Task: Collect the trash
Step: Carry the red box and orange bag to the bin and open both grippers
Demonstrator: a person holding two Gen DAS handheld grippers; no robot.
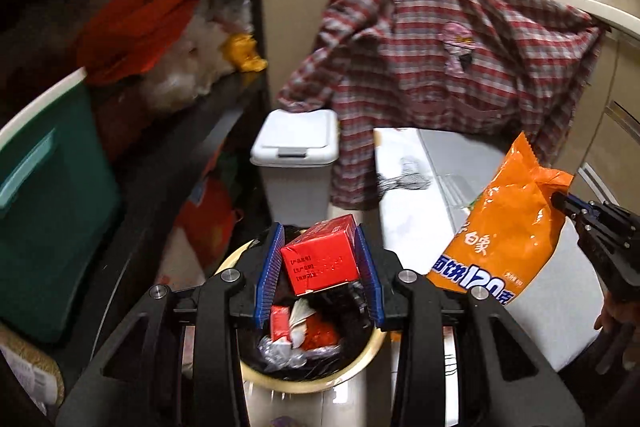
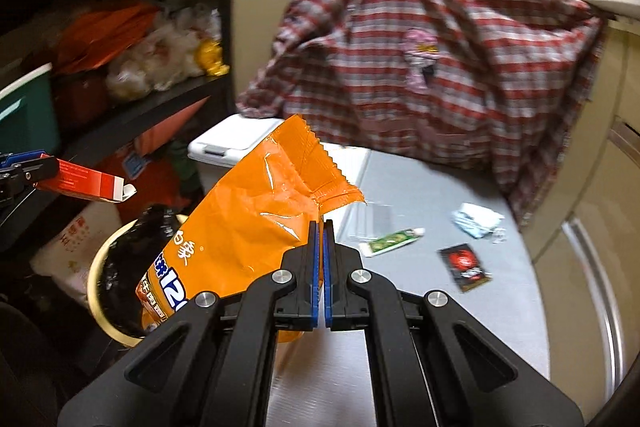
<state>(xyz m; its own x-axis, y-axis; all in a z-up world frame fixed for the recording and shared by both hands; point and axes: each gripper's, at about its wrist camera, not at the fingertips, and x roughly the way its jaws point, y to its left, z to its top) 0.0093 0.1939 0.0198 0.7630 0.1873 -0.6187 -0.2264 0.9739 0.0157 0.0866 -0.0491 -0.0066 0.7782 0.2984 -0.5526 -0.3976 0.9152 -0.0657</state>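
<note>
My left gripper [image 1: 319, 231] is shut on a red carton [image 1: 320, 261], with its blue pads pressed on both sides. The carton hangs right over a cream-rimmed bin [image 1: 370, 353] with a black liner that holds several pieces of trash. At the right edge, my right gripper [image 1: 558, 198] pinches the top corner of an orange snack bag [image 1: 508, 223]. In the right wrist view the right gripper [image 2: 322, 223] is shut on the orange bag [image 2: 248, 203], which dangles beside the bin [image 2: 94, 279]. The left gripper [image 2: 46, 165] with the red carton [image 2: 90, 183] shows at far left.
On the grey table [image 2: 420, 187] lie a small tube [image 2: 390, 242], a black-red sachet [image 2: 466, 267] and a crumpled white-blue wad [image 2: 476, 221]. A plaid shirt [image 1: 440, 67] drapes off the counter. A white lidded bin [image 1: 296, 139] and a cluttered black shelf with a green crate [image 1: 52, 195] stand at left.
</note>
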